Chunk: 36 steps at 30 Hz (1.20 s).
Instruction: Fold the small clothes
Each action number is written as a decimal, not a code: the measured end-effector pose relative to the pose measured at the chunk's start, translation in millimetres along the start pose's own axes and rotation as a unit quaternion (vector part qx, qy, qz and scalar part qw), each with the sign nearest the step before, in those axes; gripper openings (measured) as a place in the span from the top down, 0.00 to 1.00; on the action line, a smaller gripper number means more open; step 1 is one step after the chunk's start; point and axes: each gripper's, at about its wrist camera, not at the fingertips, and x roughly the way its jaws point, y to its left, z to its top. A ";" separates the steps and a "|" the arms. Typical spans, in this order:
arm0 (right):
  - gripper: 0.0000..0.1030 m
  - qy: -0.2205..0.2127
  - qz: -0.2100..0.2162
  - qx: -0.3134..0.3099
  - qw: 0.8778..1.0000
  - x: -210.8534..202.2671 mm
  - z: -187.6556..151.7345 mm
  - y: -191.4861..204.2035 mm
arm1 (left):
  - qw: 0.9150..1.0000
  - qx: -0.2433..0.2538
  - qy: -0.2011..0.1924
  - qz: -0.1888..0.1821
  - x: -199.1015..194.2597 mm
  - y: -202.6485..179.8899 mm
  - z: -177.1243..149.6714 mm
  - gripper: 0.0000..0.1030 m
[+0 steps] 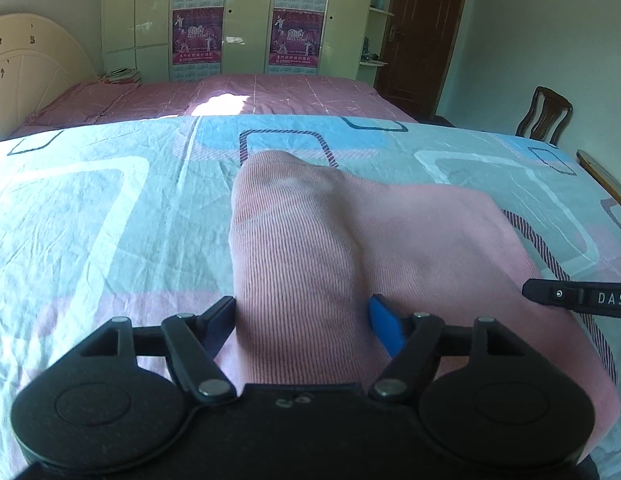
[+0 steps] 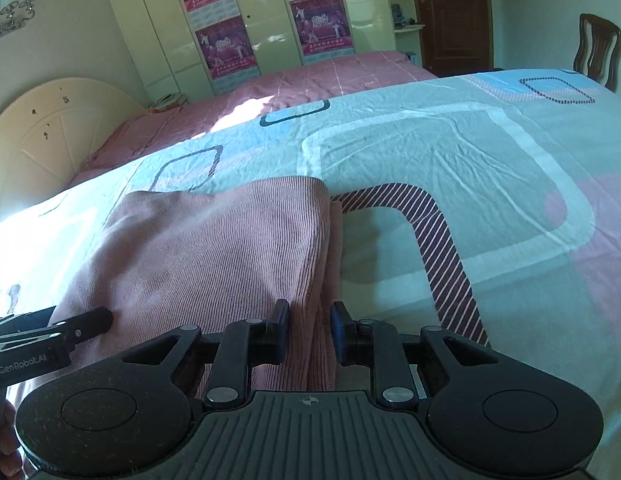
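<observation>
We are in a home bedroom. A bed (image 1: 270, 92) with a pink checked cover and a rounded cream headboard (image 1: 26, 68) stands beyond the nearer bedsheet (image 1: 90, 208), patterned in blue, white and pink. Along the far wall we see a tall cream wardrobe (image 1: 246, 16) hung with calendar posters (image 1: 197, 36), beside a dark wooden door (image 1: 426, 28) and a wooden chair (image 1: 544, 114).

I see daylight glaring on the far pink bed (image 1: 220, 104) ahead of my jaws; fisheye bends edges, corners dark.
</observation>
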 end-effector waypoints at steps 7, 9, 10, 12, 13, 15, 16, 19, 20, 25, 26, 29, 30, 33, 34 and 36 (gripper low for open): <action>0.79 0.003 -0.004 0.039 0.999 4.0 -1.6 -11.8 | 1.000 0.002 0.007 -0.004 -0.8 2.7 -0.5 0.29; 0.79 -0.003 0.000 0.037 0.999 -3.7 -1.6 -8.7 | 1.000 -0.001 0.006 -0.004 -7.2 2.7 -0.2 0.31; 0.79 -0.002 0.007 0.035 0.999 -7.8 -1.6 -8.0 | 1.000 -0.001 0.004 -0.006 -11.3 2.7 -0.5 0.33; 0.79 -0.003 0.021 0.032 0.999 -17.0 -2.9 -7.5 | 1.000 0.002 0.002 -0.013 -19.1 2.7 -2.6 0.35; 0.79 -0.004 0.026 0.028 0.999 -23.0 -4.4 -6.2 | 1.000 0.003 0.001 -0.016 -23.0 2.9 -4.0 0.35; 0.79 -0.004 0.033 0.020 0.999 -33.1 -8.9 -4.6 | 1.000 0.003 0.001 -0.022 -29.9 4.2 -6.6 0.35; 0.79 -0.003 0.036 0.017 0.999 -36.8 -11.3 -4.9 | 1.000 0.000 0.004 -0.026 -33.8 5.2 -8.2 0.35; 0.79 0.006 0.036 0.011 0.999 -47.8 -23.1 -7.3 | 0.999 0.002 0.014 -0.035 -41.6 6.7 -17.0 0.35; 0.79 0.009 0.038 0.013 0.999 -50.4 -27.0 -9.1 | 0.999 0.003 0.017 -0.038 -43.3 7.1 -20.5 0.35; 0.79 0.029 0.048 0.020 0.998 -61.6 -47.3 -15.8 | 0.998 -0.012 0.040 -0.046 -44.2 9.5 -36.2 0.34; 0.79 0.033 0.049 0.021 0.998 -63.5 -50.5 -15.7 | 0.998 -0.017 0.044 -0.048 -45.1 8.8 -40.0 0.34; 0.79 0.046 0.053 0.006 0.998 -69.0 -60.5 -11.3 | 0.997 -0.025 0.047 -0.048 -44.1 8.0 -45.5 0.34; 0.79 0.052 0.054 0.000 0.997 -68.9 -64.6 -11.0 | 0.997 -0.028 0.048 -0.049 -43.5 8.4 -46.6 0.34; 0.79 0.062 0.056 0.014 0.996 -67.7 -70.6 -15.8 | 0.997 -0.033 0.050 -0.051 -44.1 9.3 -48.8 0.36; 0.79 0.062 0.058 0.020 0.996 -68.4 -71.3 -17.5 | 0.997 -0.031 0.049 -0.052 -45.7 9.5 -49.2 0.37; 0.85 0.061 0.059 0.022 0.996 -72.2 -69.7 -19.4 | 0.997 -0.028 0.049 -0.052 -47.8 10.0 -50.8 0.39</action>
